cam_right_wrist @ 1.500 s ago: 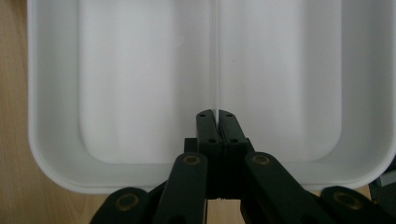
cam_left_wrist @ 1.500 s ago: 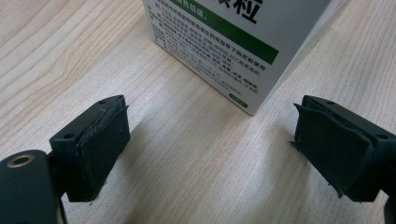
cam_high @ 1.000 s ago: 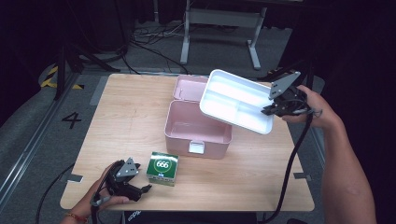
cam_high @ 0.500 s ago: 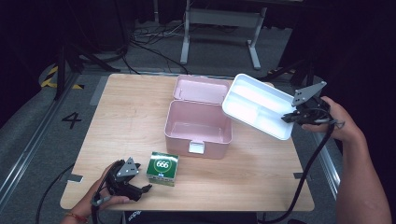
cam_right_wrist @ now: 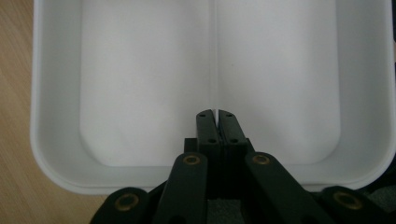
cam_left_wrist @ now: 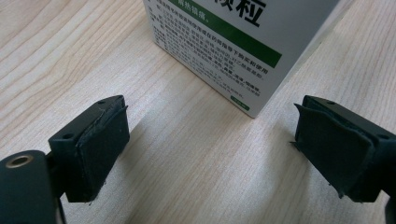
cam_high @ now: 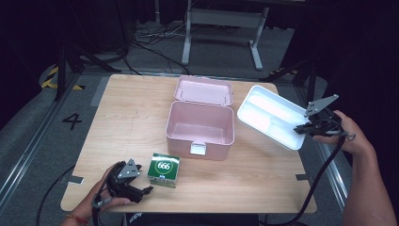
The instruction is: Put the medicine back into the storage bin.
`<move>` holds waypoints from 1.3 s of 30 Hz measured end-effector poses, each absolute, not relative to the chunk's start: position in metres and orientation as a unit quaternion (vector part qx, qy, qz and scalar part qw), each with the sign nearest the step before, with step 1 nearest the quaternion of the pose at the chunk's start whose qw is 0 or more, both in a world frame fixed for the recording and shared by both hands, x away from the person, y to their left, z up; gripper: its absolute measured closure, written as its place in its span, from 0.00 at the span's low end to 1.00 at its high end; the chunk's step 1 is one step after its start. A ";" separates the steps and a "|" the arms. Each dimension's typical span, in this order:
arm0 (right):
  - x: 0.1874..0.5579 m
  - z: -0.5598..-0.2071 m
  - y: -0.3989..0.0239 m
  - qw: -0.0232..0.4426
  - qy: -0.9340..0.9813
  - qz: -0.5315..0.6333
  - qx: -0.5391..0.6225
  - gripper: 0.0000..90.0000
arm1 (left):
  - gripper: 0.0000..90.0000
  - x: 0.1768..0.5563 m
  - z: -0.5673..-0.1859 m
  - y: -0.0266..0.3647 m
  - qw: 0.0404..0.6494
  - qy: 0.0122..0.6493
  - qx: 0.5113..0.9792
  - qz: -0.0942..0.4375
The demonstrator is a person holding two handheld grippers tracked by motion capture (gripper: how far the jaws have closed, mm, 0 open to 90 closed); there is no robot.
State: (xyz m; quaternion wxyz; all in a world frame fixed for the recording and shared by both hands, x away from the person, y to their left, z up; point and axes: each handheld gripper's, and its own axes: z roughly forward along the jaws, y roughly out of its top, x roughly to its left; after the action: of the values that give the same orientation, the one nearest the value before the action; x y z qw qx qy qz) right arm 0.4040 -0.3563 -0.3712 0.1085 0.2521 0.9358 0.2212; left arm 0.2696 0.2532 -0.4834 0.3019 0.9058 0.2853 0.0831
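Note:
A white divided tray (cam_high: 270,115) hangs tilted by the table's right edge, to the right of the open pink box (cam_high: 200,123). My right gripper (cam_high: 301,128) is shut on it. In the right gripper view the jaws (cam_right_wrist: 216,116) pinch the thin middle divider of the tray (cam_right_wrist: 140,93). A green and white carton marked 666 (cam_high: 164,169) stands at the front left of the table. My left gripper (cam_high: 143,192) lies just left of it, open. In the left gripper view the carton (cam_left_wrist: 243,42) stands a little beyond the spread jaws (cam_left_wrist: 210,149), not between them.
The pink box's lid (cam_high: 203,90) lies folded back behind it, and the box looks empty. Bare wood of the table (cam_high: 127,117) stretches across the left half. Stand legs and cables lie on the floor beyond the far edge.
My right gripper has carried the white tray to the right and down, from above the pink box to the table's right edge. The left gripper and the carton have stayed put.

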 end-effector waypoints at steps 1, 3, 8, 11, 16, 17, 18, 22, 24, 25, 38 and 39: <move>0.404 -0.374 -0.358 0.108 0.936 0.220 0.254 1.00 | 0.12 0.270 -0.483 0.253 0.302 0.286 0.906 0.083; 0.404 -0.381 -0.360 0.102 0.935 0.216 0.260 1.00 | 0.12 0.270 -0.483 0.253 0.302 0.286 0.906 0.083; 0.407 -0.404 -0.359 0.087 0.938 0.207 0.266 1.00 | 0.12 0.270 -0.483 0.253 0.302 0.286 0.906 0.083; 0.408 -0.412 -0.358 0.079 0.938 0.207 0.267 1.00 | 0.12 0.270 -0.483 0.253 0.302 0.286 0.906 0.083; 0.410 -0.436 -0.349 0.061 0.943 0.196 0.263 1.00 | 0.12 0.270 -0.483 0.253 0.302 0.286 0.906 0.083; 0.411 -0.440 -0.347 0.058 0.943 0.192 0.265 1.00 | 0.12 0.270 -0.483 0.253 0.302 0.286 0.906 0.083; 0.412 -0.447 -0.343 0.050 0.944 0.192 0.265 1.00 | 0.12 0.270 -0.483 0.253 0.302 0.285 0.906 0.084; 0.413 -0.458 -0.338 0.044 0.946 0.185 0.261 1.00 | 0.12 0.269 -0.483 0.253 0.302 0.286 0.905 0.084; 0.413 -0.462 -0.335 0.041 0.948 0.183 0.257 1.00 | 0.12 0.269 -0.483 0.253 0.302 0.287 0.905 0.084; 0.413 -0.463 -0.334 0.039 0.947 0.185 0.258 1.00 | 0.12 0.269 -0.483 0.253 0.302 0.287 0.905 0.084; 0.408 -0.481 -0.335 0.016 0.942 0.216 0.257 0.89 | 0.12 0.269 -0.483 0.253 0.302 0.288 0.905 0.084; 0.408 -0.481 -0.335 0.016 0.942 0.216 0.257 0.89 | 0.12 0.269 -0.483 0.253 0.302 0.288 0.905 0.084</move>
State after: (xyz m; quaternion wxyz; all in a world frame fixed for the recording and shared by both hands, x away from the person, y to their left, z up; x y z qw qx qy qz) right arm 0.4078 -0.3347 -0.4807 0.0163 0.2569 0.9419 0.2158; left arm 0.2689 0.2531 -0.4834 0.3019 0.9049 0.2879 0.0843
